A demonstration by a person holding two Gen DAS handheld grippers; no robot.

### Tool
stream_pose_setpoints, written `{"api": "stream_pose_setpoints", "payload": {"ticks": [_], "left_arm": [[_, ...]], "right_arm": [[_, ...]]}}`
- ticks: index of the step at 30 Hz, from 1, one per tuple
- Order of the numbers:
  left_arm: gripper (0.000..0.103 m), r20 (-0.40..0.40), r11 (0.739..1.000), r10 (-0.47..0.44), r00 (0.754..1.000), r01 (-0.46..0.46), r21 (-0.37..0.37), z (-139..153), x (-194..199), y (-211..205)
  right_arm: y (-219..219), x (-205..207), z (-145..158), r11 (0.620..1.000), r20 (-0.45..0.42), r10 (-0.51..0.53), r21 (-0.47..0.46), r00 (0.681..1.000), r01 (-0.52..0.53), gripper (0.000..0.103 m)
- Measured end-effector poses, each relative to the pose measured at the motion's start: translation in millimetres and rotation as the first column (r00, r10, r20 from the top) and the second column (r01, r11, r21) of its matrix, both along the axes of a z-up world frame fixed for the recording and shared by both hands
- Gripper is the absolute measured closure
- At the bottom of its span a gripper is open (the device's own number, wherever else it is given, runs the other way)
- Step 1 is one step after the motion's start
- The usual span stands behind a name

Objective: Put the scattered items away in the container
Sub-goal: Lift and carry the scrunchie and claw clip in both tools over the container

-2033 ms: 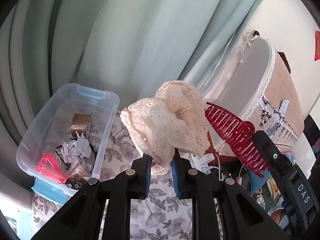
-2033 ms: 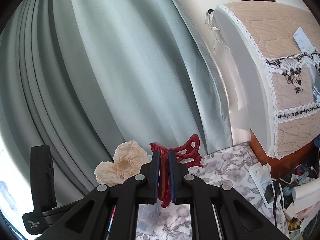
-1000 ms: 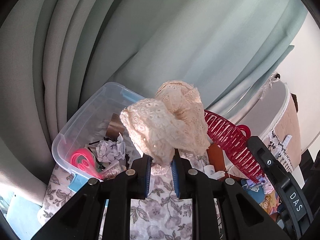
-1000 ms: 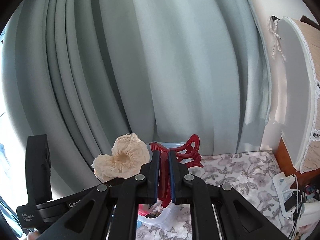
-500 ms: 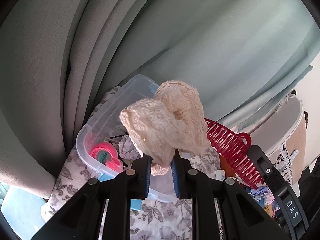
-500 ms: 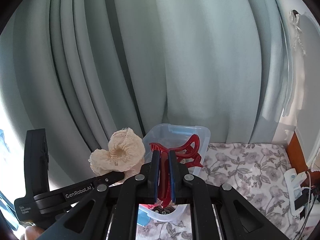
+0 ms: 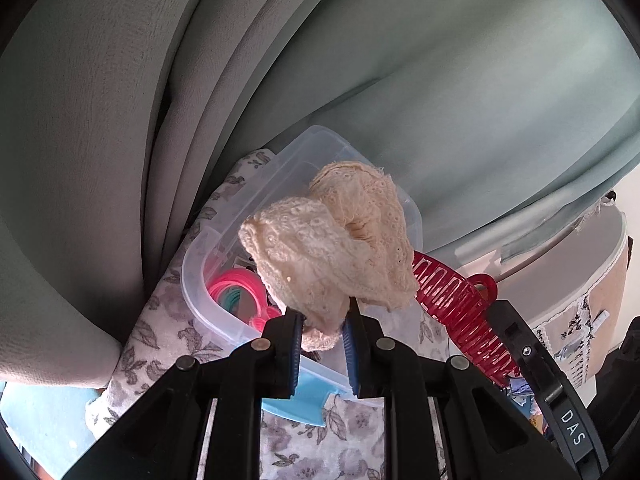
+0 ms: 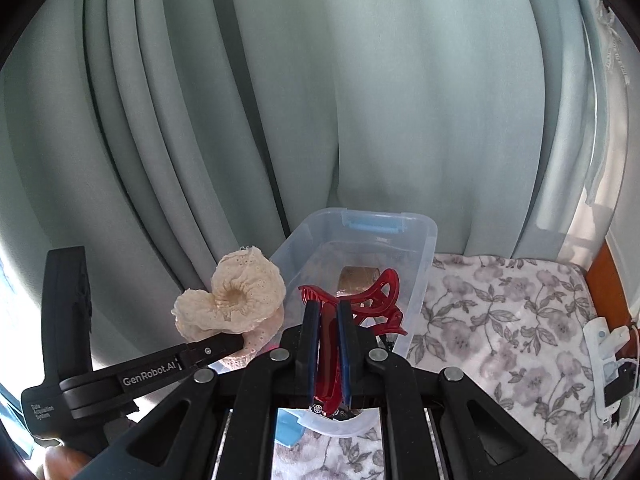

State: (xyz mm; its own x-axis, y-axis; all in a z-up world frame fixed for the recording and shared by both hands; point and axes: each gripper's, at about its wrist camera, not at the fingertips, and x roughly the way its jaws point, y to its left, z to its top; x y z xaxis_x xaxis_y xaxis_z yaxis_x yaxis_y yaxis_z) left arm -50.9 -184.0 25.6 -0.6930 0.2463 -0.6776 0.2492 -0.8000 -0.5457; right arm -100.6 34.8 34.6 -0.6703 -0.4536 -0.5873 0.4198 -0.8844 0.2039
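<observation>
Both jaws pinch loads, lace scrunchie [image 7: 332,248] and red claw clip [image 8: 360,300], above clear bin's rim [image 8: 424,280].

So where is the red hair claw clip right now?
The red hair claw clip is clamped in the right gripper, over the near end of the clear plastic bin, right of the cream lace scrunchie in the right wrist view.

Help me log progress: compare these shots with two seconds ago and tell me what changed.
Both grippers swung toward the clear plastic bin and sank; it now sits right beneath them. Nothing was released: the left gripper still pinches the cream lace scrunchie, the right gripper the red hair claw clip.
</observation>
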Motion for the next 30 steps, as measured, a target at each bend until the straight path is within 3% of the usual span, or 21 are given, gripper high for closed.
{"api": "stream_pose_setpoints", "payload": {"ticks": [30], "left_arm": [[0.084,0.056,1.000,0.006,0.998,-0.005,-0.021,-18,-10,6]], "right_arm": [[-2,-6,-19,0.999,0.097,0.015,0.032,0.995,-0.018,0.093]]}}
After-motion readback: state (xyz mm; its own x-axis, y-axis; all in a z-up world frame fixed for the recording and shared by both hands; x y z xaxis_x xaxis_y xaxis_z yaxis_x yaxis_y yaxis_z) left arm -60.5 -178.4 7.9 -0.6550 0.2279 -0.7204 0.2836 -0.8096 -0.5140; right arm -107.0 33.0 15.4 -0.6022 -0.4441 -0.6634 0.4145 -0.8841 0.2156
